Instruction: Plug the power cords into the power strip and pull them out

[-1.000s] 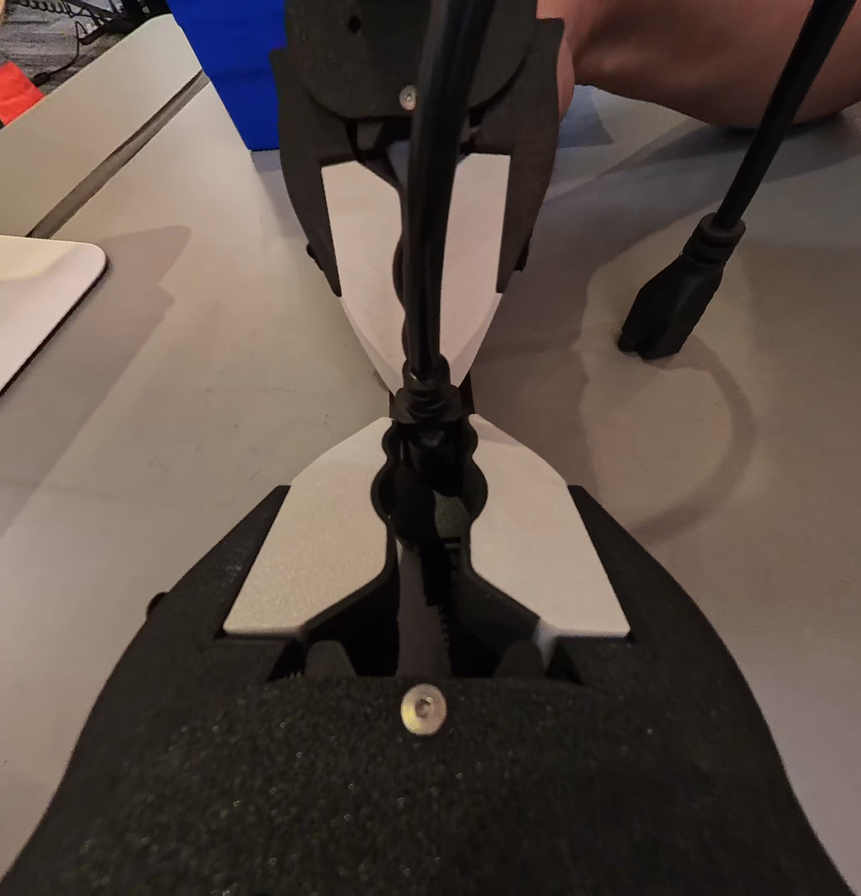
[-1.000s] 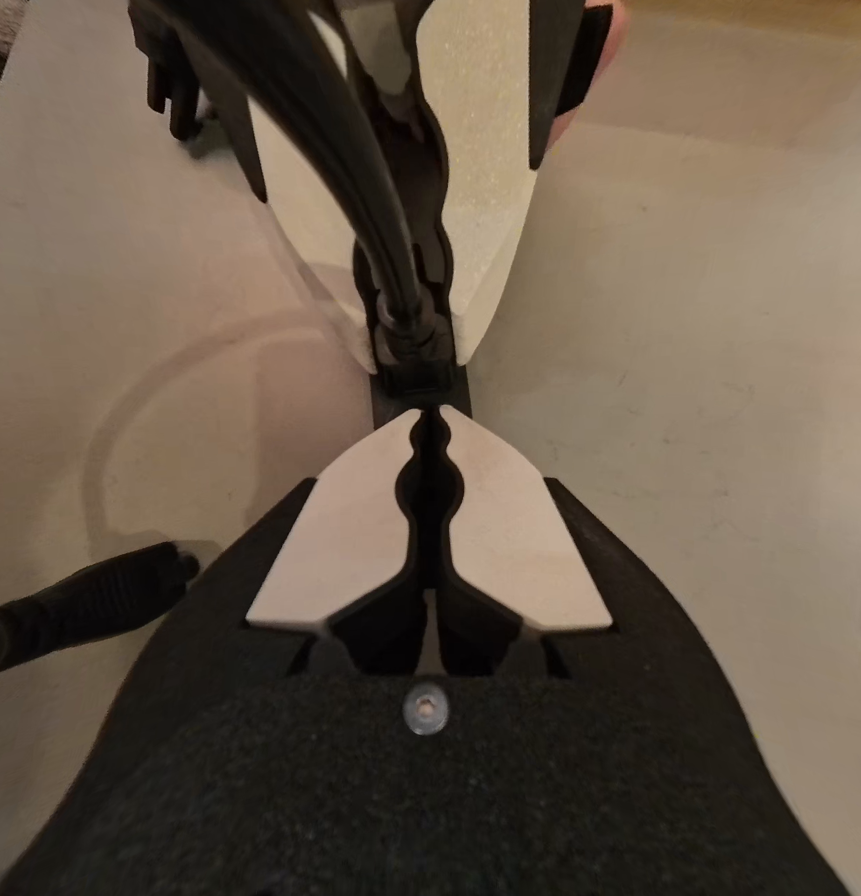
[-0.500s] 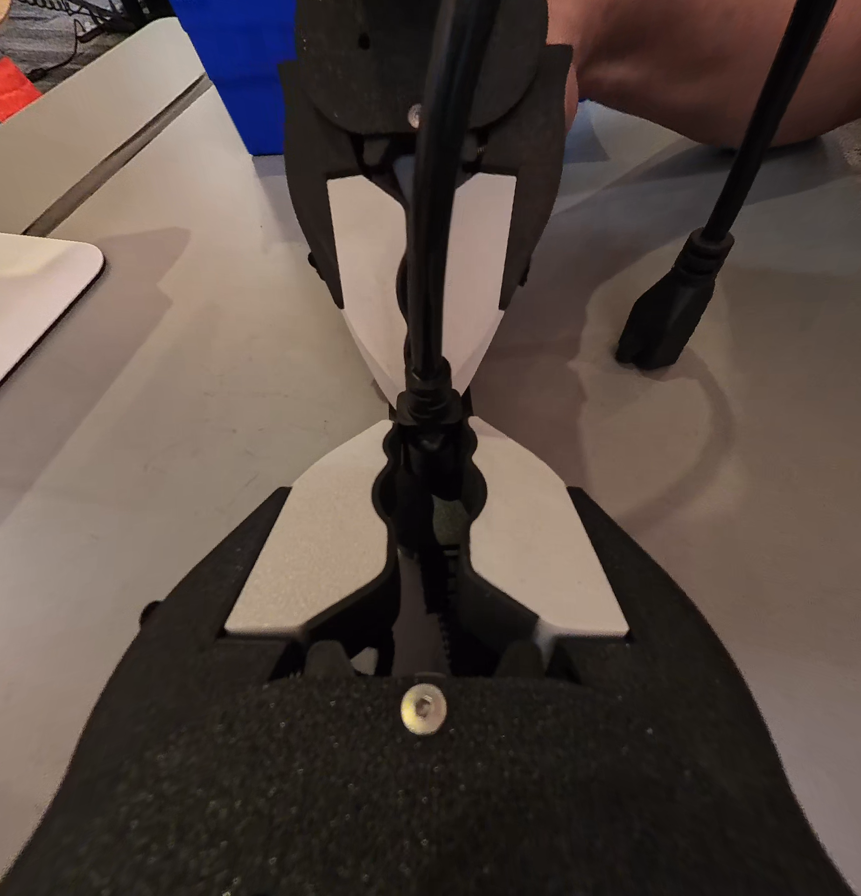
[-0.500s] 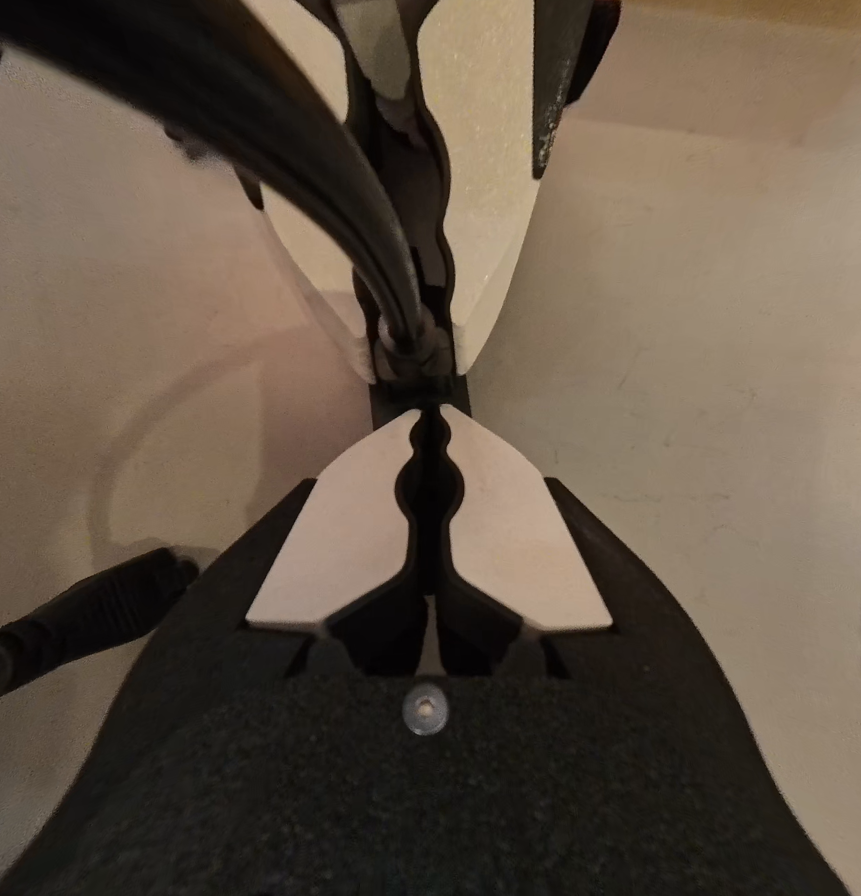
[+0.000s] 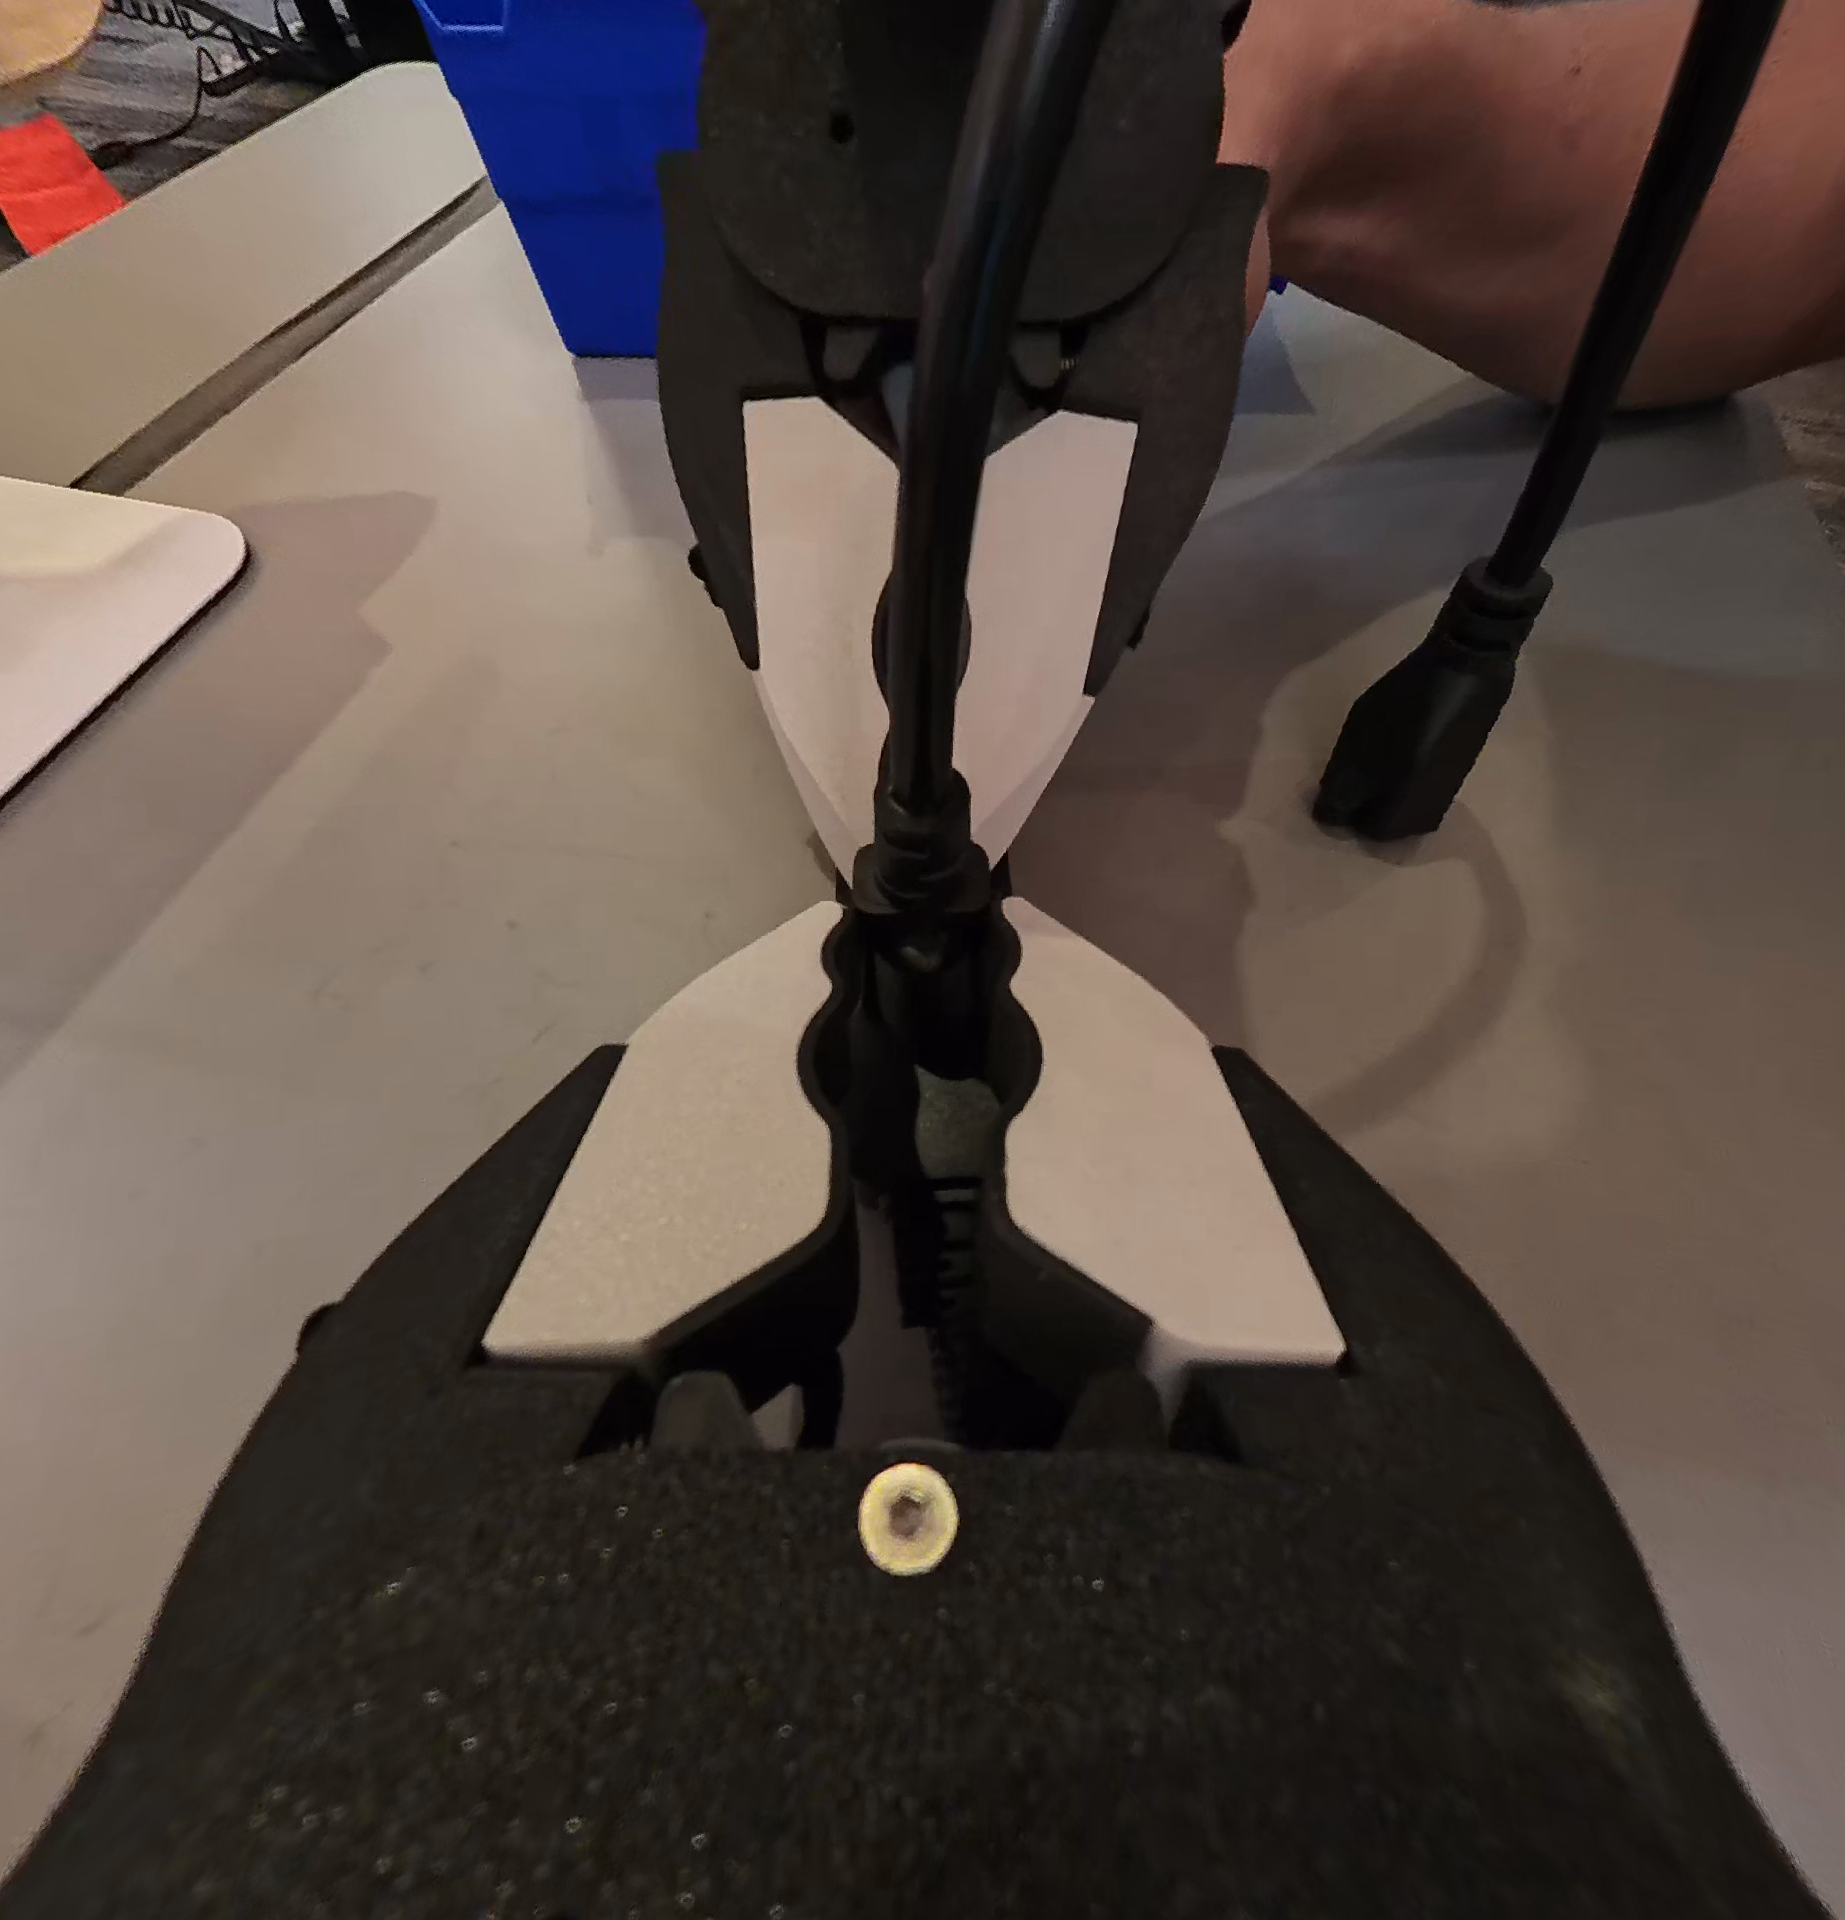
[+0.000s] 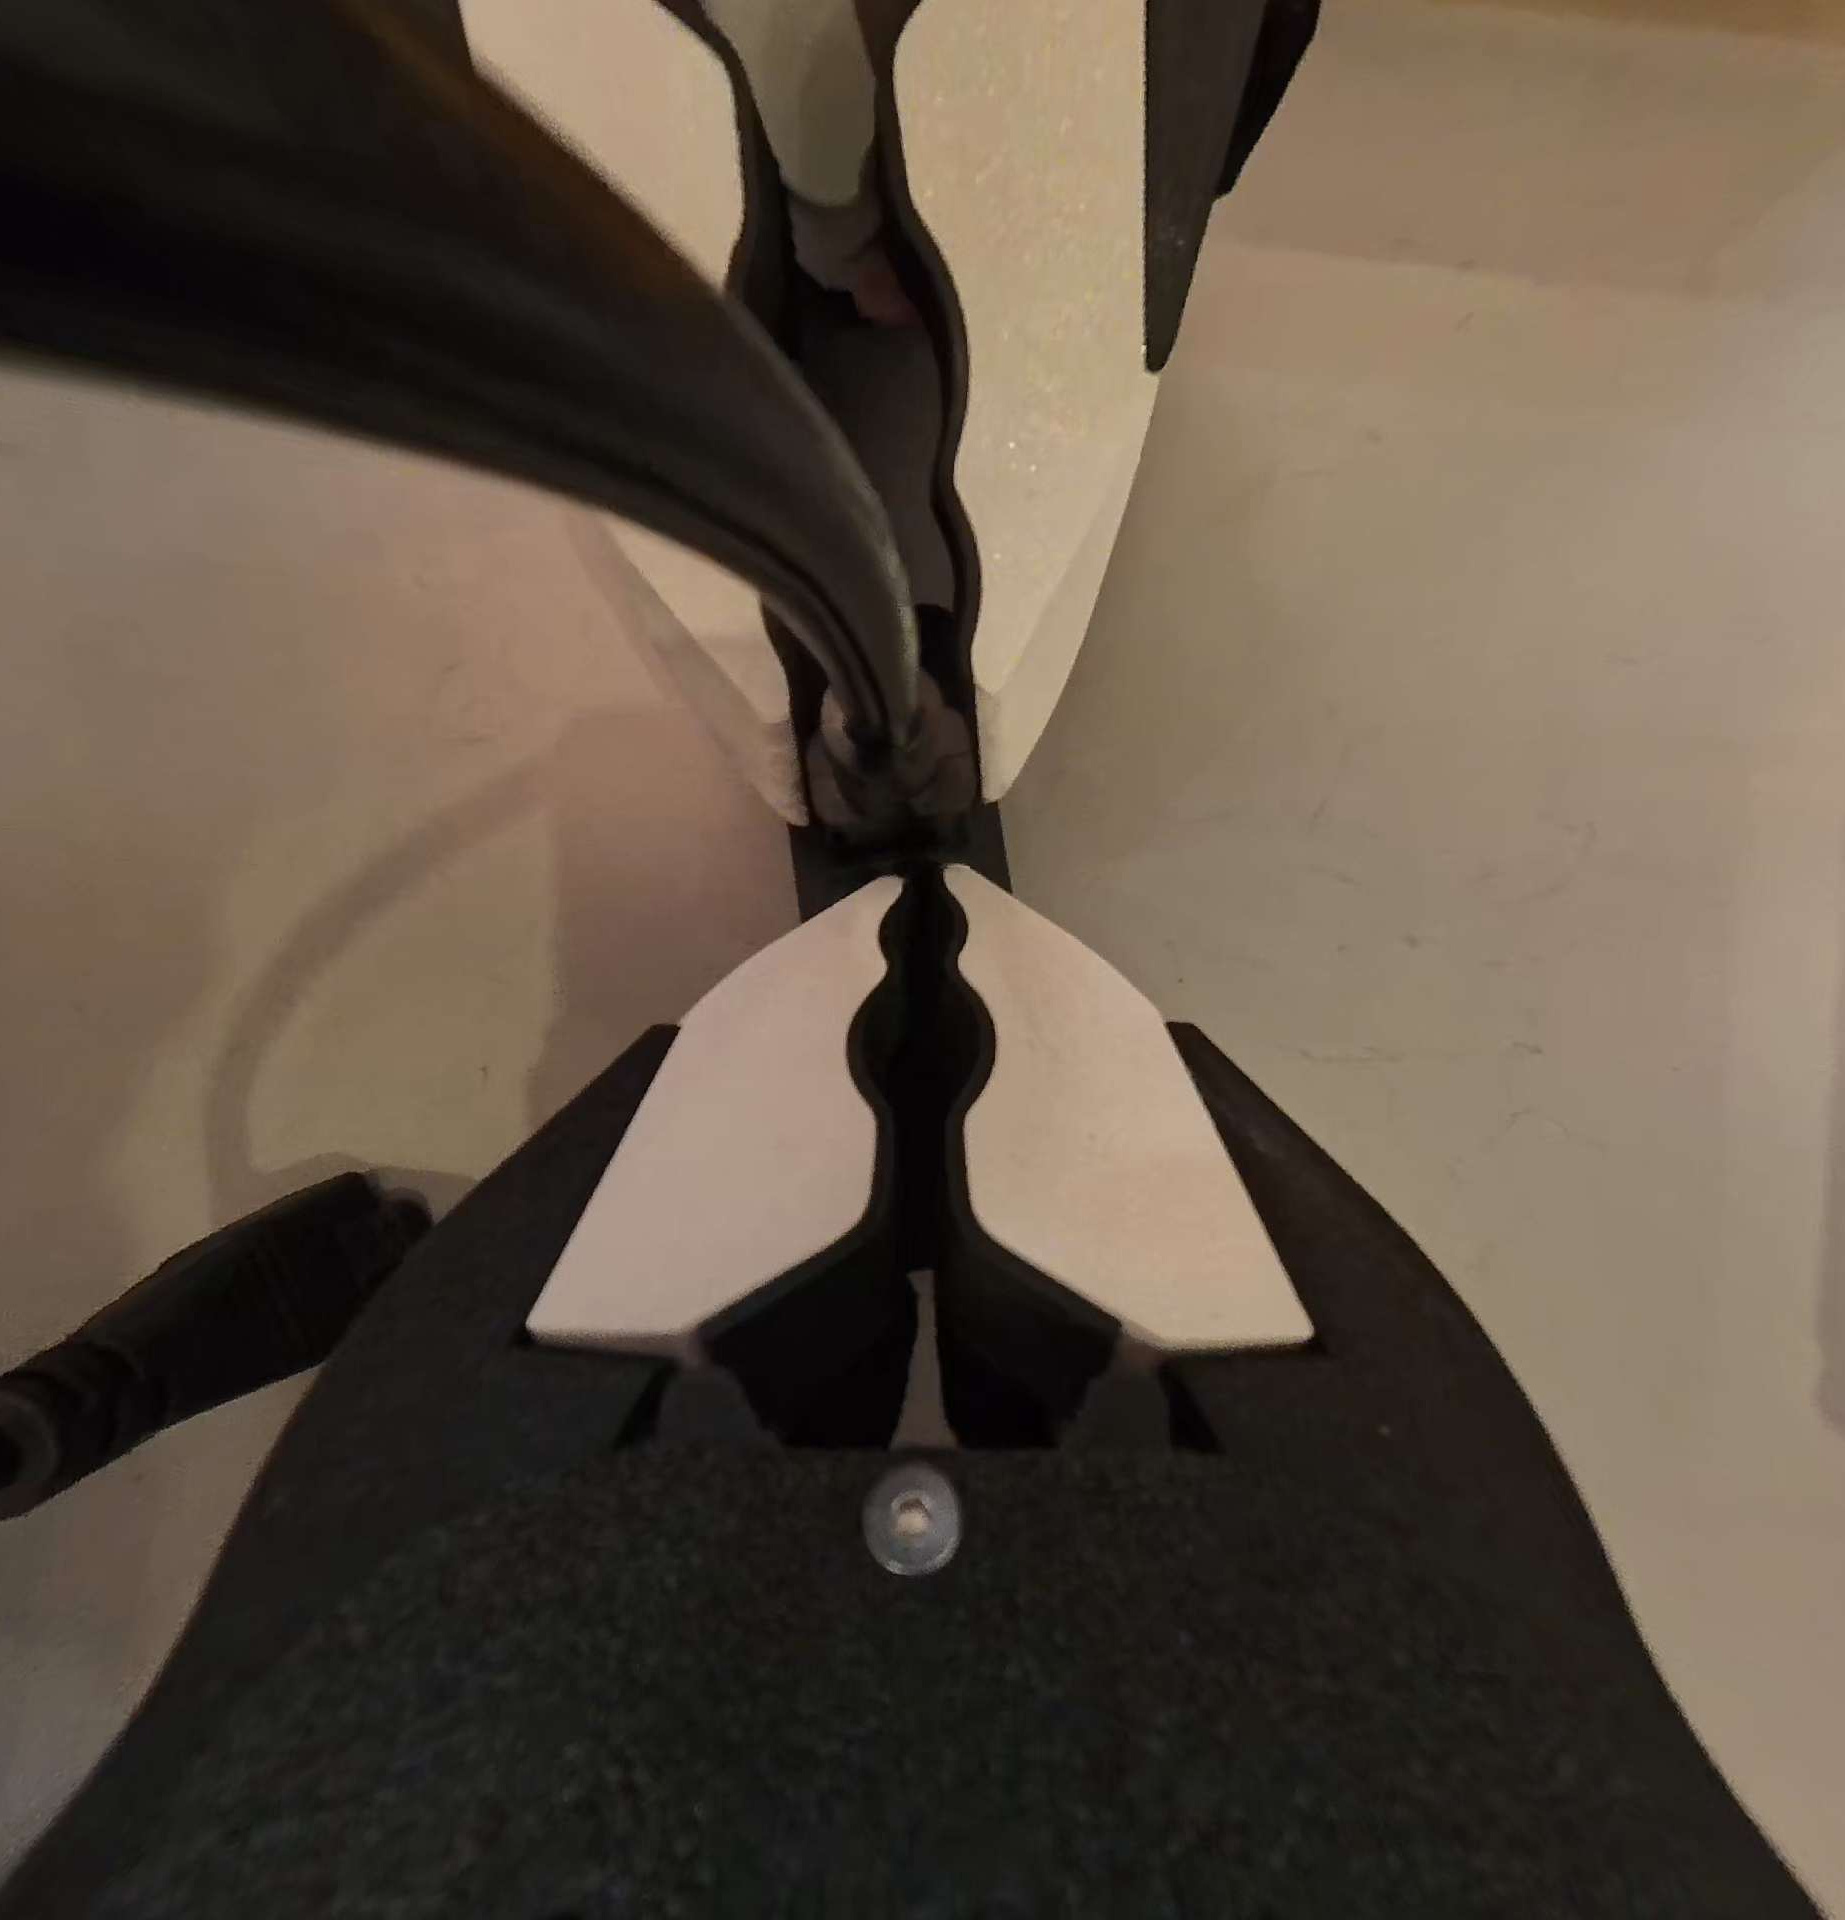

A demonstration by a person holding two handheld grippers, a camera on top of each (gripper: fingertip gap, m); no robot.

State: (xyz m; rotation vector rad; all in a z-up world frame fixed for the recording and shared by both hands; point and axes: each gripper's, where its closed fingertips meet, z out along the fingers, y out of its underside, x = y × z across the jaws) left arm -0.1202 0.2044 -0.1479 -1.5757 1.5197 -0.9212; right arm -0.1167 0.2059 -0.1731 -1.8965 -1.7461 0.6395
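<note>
My left gripper [image 5: 923, 914] is shut on the black plug [image 5: 913, 1023] of a power cord. Its cord [image 5: 939, 520] rises from the fingertips, up past the gripper opposite. My right gripper [image 6: 923, 883] is shut and faces the left one tip to tip. I cannot tell whether it pinches the plug's end. It also shows in the left wrist view [image 5: 923, 857]. In the right wrist view the left gripper [image 6: 887, 821] holds the plug, and the cord [image 6: 585, 364] sweeps blurred across the upper left. A second black plug [image 5: 1417, 727] rests on the table, seen also in the right wrist view [image 6: 222, 1320]. I see no power strip.
The grey table [image 5: 378, 935] carries a blue bin [image 5: 585, 156] at the back and a white board [image 5: 66, 623] at the left. A person's arm [image 5: 1520, 208] lies at the back right. A second tabletop [image 5: 222, 260] adjoins at the back left. The tips of both grippers are at nearly the same place.
The held cord has swung closer to the right wrist camera and now covers its upper left. Both grippers stay shut and tip to tip.
</note>
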